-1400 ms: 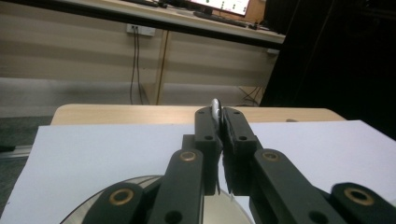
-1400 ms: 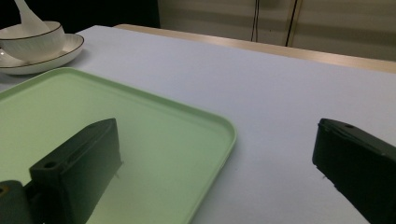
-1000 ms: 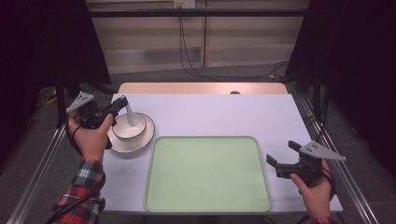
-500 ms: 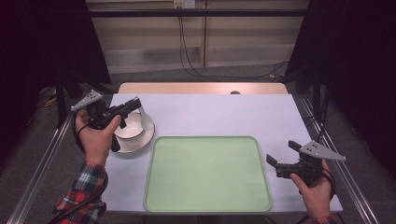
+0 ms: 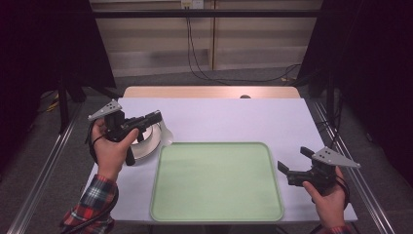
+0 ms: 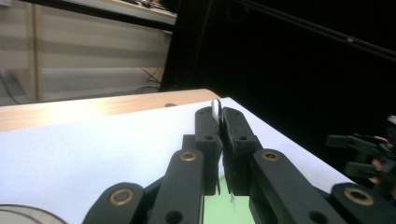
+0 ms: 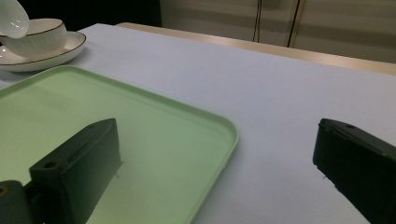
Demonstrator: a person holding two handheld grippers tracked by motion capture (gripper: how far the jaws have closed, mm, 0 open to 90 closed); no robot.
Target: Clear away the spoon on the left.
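Now left hand-held gripper (image 5: 157, 117) pinches a white spoon (image 5: 165, 132); right hand-held gripper (image 5: 290, 160) gapes wide

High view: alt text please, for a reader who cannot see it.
The left gripper, shut on a white spoon, holds it above a bowl and plate beside a green tray. The right gripper rests open at the tray's right.

One spoon (image 5: 164, 132) (white, held), one bowl (image 7: 32, 35), one plate (image 7: 51, 52), one green tray (image 5: 214, 214)

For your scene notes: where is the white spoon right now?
In the high view the spoon is at the table's left, clamped in the left gripper, hanging above the tray's far left corner beside the bowl.
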